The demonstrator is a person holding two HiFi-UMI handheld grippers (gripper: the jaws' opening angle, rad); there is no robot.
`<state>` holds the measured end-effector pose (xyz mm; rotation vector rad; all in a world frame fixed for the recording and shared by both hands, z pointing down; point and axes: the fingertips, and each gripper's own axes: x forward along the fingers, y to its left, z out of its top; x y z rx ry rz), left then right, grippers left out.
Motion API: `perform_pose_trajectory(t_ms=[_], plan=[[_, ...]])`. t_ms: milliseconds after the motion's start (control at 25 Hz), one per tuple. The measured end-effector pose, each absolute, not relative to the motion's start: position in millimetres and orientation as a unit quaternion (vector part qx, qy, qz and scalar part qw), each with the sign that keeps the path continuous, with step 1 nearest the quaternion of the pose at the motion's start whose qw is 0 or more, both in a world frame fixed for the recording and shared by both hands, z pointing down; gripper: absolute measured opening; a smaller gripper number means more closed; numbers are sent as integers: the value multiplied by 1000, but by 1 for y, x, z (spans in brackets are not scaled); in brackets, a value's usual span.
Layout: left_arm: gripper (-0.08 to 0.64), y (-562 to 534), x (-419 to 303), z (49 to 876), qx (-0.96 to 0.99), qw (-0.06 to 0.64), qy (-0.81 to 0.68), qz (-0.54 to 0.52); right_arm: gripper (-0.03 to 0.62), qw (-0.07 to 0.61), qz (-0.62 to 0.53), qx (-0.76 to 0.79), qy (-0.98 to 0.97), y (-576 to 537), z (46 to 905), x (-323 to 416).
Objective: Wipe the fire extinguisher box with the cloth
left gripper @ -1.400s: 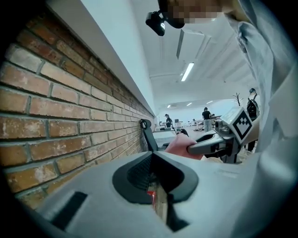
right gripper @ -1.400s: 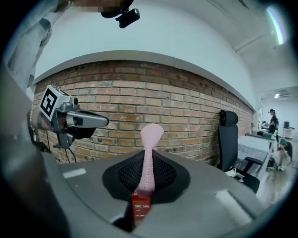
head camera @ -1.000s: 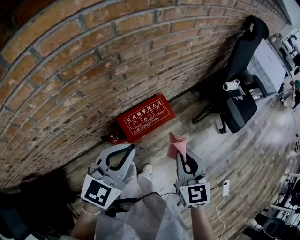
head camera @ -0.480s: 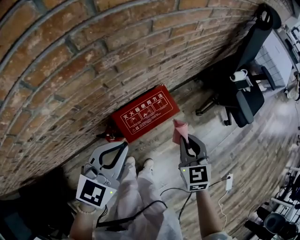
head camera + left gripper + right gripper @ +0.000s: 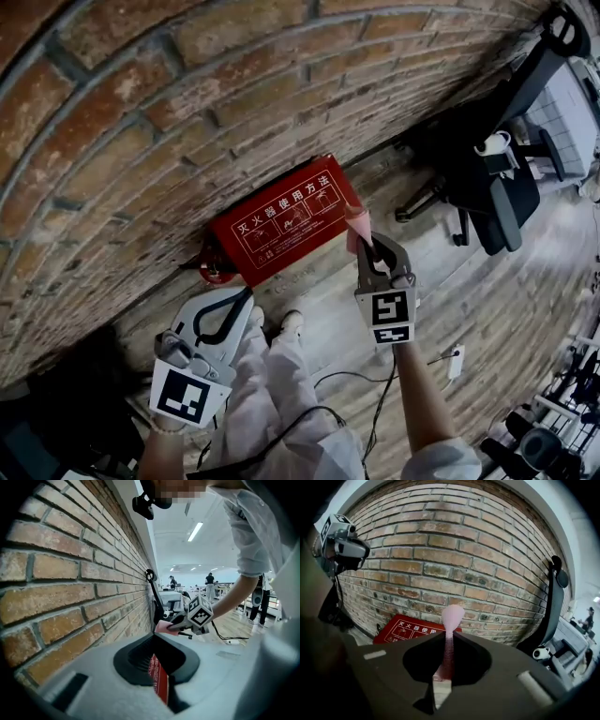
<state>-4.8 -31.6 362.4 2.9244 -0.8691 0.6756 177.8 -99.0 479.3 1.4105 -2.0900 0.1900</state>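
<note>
The fire extinguisher box (image 5: 281, 223) is lying against the brick wall (image 5: 187, 103) near an office chair (image 5: 502, 192), the right claw (image 5: 367, 246) pinching the pink cloth (image 5: 356, 219), the left claw (image 5: 240, 300) hanging closed and empty.

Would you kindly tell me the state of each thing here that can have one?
Fire extinguisher box: closed, on the floor against the brick wall.
Cloth: bunched up, pinched in the right tongs.
Right tongs: shut on the cloth.
Left tongs: shut, holding nothing.
</note>
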Motion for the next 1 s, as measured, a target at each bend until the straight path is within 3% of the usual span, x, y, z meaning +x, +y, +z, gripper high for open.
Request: perform_pose_trajectory(t_ms=[520,1000], plan=[[-5,-50,-7,386,930,25,-297,215,26,384,26,538,-749,-215,543,193],[-5,-50,-11,410,928,37,-295,225,26,491,-5,503,-712,-256,590,198]])
